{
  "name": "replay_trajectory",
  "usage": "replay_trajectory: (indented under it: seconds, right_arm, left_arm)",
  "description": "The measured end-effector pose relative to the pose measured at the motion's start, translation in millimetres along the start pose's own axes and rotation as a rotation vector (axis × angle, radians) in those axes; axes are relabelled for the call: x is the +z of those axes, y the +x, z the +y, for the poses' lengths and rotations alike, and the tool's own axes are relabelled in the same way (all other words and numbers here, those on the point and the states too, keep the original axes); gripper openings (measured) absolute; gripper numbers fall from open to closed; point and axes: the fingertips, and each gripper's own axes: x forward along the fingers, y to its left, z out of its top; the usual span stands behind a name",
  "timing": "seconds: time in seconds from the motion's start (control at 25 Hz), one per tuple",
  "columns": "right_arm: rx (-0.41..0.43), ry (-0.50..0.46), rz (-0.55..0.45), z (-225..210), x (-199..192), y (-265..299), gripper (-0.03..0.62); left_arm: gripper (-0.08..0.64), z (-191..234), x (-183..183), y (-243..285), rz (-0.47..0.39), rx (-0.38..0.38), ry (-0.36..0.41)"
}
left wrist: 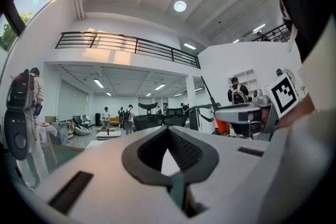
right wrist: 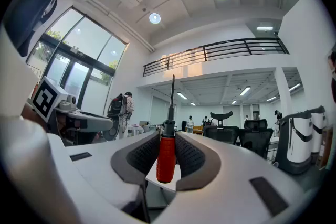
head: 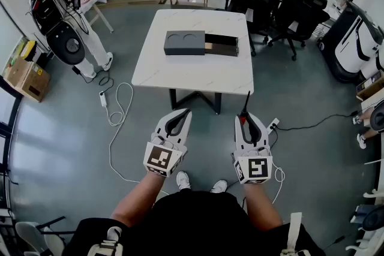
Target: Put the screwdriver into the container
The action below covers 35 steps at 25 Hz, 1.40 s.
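Right gripper view: right gripper (right wrist: 167, 136) jaws are clamping the screwdriver (right wrist: 166, 157) by its red handle, with the pads pressing on both sides. The handle is sitting between the pads, its black collar is lying at the jaw tips, and the thin dark shaft is sticking out past them. The long axis is running along the jaws, with the tip pointing forward, away from the person. Head view is showing the same: the screwdriver (head: 245, 106) shaft is poking out of the right gripper (head: 248, 123) toward the table (head: 180, 78). Left gripper (left wrist: 168, 131) jaws are sitting pressed tip to tip, nothing between them. In the head view the left gripper (head: 177, 122) is hovering beside the right one, apart from it. The cube (head: 161, 159) on each gripper is showing black-and-white square markers. The container (head: 185, 43), dark grey with two round recesses, is sitting on the table, well apart from the screwdriver.
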Motion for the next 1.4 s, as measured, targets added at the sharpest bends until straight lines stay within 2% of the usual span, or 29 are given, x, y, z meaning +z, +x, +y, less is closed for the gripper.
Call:
replay_trajectory:
  seconds: [0.76,1.08,1.4]
  right_arm:
    - [0.0,-0.001,-0.026,38.5,8.4,19.9,0.109]
    - [-0.051,0.041,-0.02,51.2,6.0,26.9,0.109]
    - [-0.046,0.025,-0.014,37.6,-2.9,51.4,0.109]
  left_arm:
    - [0.006,37.5,-1.1,-18.0,-0.027,-0.007,-0.021]
    - [0.006,56.3,-4.3,-31.5,-0.032,-0.041,-0.026]
    - [0.006,70.9,-12.9,-4.3,-0.02,-0.038,-0.04]
